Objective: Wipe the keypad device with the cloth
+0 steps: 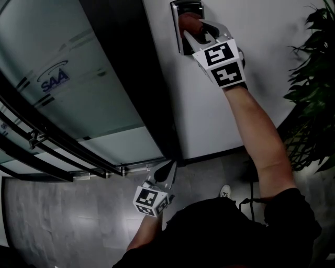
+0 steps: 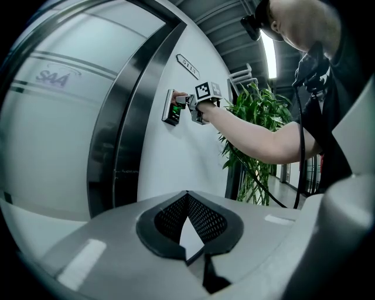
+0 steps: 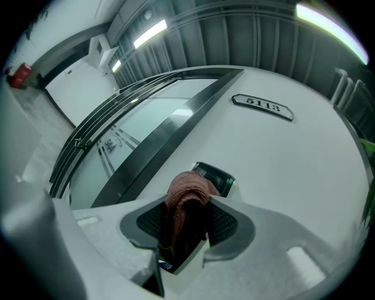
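Note:
A dark keypad device is fixed to the white wall, and it also shows in the left gripper view and the right gripper view. My right gripper is raised to it and shut on a reddish-brown cloth. The folded cloth bulges out between the jaws and presses against the device's lower part, hiding most of its face. My left gripper hangs low near the floor, its tips together with nothing in them, well away from the device.
A frosted glass door with an SAA logo and a dark frame stands left of the wall. Metal rails cross the door. A leafy plant stands at the right. A number plate hangs above the device.

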`<action>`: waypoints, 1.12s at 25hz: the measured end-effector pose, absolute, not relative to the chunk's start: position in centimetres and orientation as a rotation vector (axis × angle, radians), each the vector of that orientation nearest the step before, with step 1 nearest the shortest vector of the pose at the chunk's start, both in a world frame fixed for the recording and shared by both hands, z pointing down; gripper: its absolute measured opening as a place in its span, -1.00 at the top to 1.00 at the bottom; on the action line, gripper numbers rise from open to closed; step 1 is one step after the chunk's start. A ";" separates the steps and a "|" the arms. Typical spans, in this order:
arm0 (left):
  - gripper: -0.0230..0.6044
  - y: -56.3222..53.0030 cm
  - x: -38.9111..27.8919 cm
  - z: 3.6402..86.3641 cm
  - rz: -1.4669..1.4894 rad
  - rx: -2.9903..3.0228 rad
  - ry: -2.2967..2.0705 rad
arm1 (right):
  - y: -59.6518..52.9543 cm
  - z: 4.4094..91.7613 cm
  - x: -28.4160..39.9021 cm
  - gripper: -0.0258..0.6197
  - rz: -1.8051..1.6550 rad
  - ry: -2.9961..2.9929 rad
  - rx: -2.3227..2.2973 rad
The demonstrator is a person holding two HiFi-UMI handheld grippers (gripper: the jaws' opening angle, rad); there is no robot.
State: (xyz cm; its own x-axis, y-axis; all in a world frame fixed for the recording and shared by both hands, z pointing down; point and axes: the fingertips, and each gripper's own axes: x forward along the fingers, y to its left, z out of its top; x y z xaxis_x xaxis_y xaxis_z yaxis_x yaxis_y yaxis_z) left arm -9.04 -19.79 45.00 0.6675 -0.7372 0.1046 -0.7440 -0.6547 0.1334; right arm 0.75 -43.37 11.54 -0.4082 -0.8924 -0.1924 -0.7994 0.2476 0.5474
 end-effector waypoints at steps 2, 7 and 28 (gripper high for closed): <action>0.88 -19.8 -8.9 45.0 0.063 2.716 -1.211 | -43.4 12.4 0.9 0.46 -0.859 -2.359 1.608; 0.88 -19.7 -8.8 44.8 0.059 2.715 -1.212 | -43.4 14.2 1.0 0.46 -0.819 -2.370 1.601; 0.88 -19.2 -8.6 45.0 0.088 2.722 -1.204 | -43.4 20.5 1.5 0.47 -0.730 -2.345 1.553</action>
